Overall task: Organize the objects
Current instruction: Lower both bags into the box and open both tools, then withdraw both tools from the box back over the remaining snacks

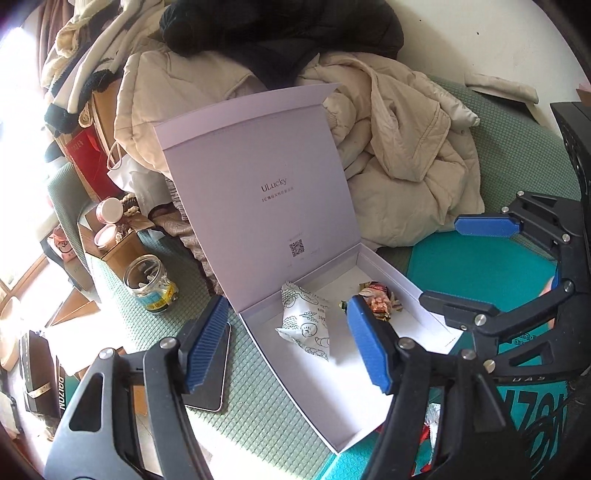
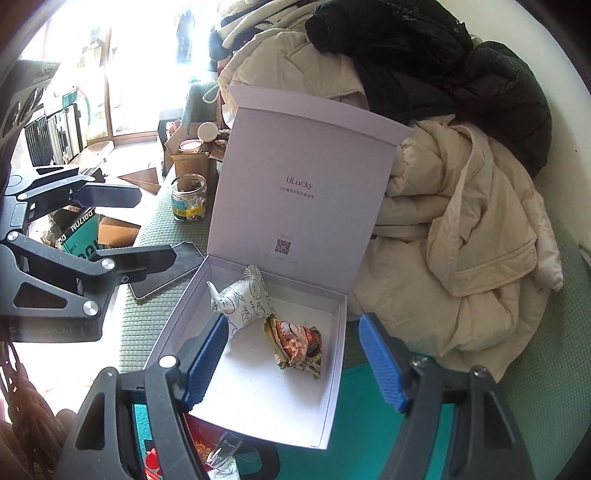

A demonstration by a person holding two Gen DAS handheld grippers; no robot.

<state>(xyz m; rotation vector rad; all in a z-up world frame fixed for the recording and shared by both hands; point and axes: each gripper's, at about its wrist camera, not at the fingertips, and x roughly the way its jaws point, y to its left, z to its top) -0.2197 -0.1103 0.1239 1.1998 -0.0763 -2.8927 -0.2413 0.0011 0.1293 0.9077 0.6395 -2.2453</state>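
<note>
1. White box (image 1: 384,258): lies open on the green quilted surface (image 1: 258,387), its lid (image 1: 258,177) standing upright at the back with "ULucky" print and a QR code on the inside.
2. White printed snack packet (image 1: 304,325): inside the box, toward the lid side.
3. Brown-and-orange wrapped snack (image 2: 295,345): inside the box, just beside the white packet.
4. Left gripper (image 1: 288,347): above the box's near left edge, blue pads apart, nothing between them; released.
5. Right gripper (image 2: 291,363): above the box's near edge, jaws spread, nothing gripped; the snacks lie in the box below the gap.
6. Phone (image 1: 210,380): flat on the green surface, just left of the box.
7. Glass jar (image 1: 149,284): upright, behind the phone.
8. Cream jacket (image 1: 406,155) and black garment (image 1: 280,33): heaped behind the lid.
</note>
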